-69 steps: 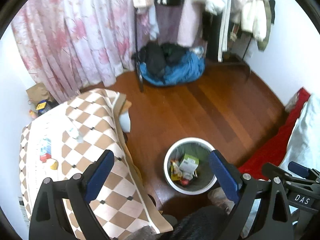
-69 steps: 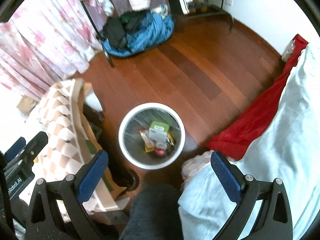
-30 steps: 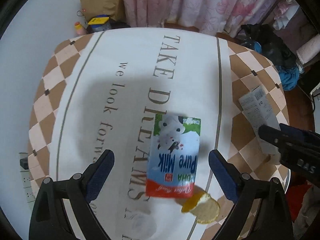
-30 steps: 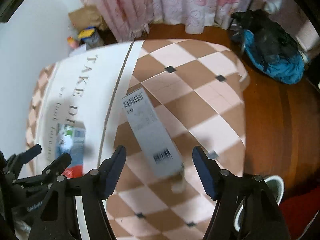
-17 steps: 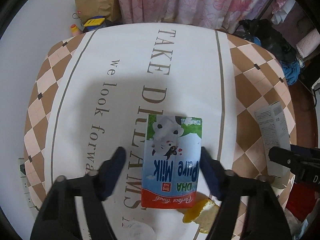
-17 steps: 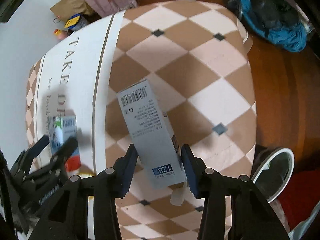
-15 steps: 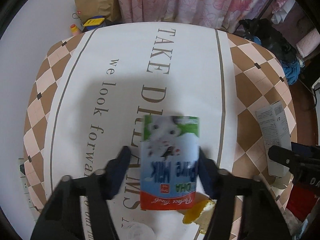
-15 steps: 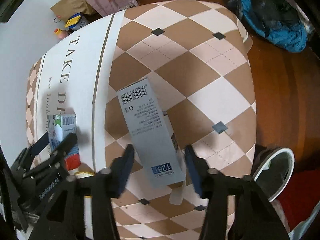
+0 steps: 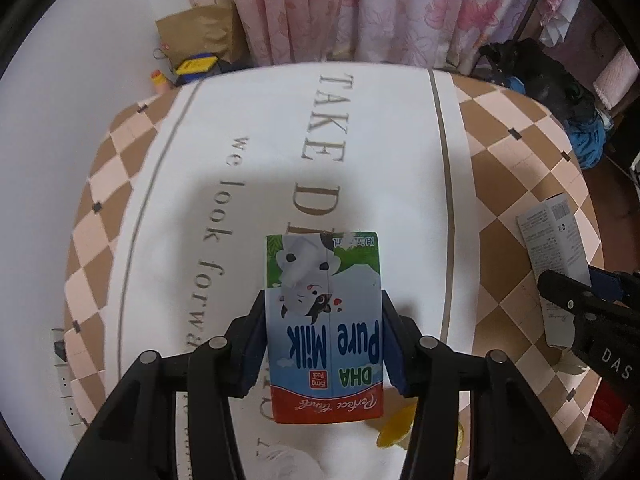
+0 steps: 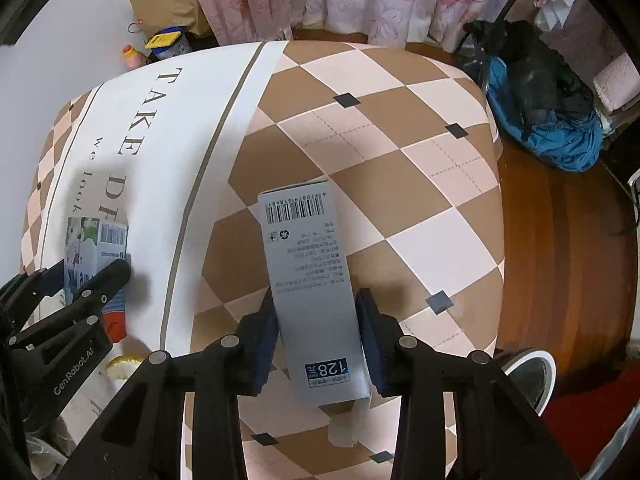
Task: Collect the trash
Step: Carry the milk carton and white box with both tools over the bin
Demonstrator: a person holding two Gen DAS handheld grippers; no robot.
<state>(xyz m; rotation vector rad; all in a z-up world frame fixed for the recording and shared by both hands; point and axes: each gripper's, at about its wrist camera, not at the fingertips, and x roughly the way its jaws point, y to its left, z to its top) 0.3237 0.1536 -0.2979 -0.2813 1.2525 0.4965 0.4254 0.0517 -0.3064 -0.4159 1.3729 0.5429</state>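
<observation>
A blue and green "Pure Milk" carton (image 9: 320,280) lies on the white band of the tablecloth. My left gripper (image 9: 323,314) points down at it, both pads pressed on its long sides. The right wrist view shows the same carton (image 10: 94,240) and left gripper (image 10: 90,280) at the far left. A grey box with barcodes (image 10: 308,272) lies on the checkered part of the cloth. My right gripper (image 10: 317,318) has its jaws closing on this box, the pads touching both sides. From the left wrist view the box (image 9: 554,236) sits at the right edge.
Orange peel (image 9: 394,424) lies just right of the carton's near end. A white paper scrap (image 10: 346,424) pokes out under the grey box. A white trash bin (image 10: 532,368) stands on the wooden floor past the table's right edge. A pile of clothes (image 10: 552,120) and pink curtains lie beyond.
Both grippers swung from above the trash bin to the table. The left jaws closed onto the milk carton, and the right jaws narrowed around the grey box.
</observation>
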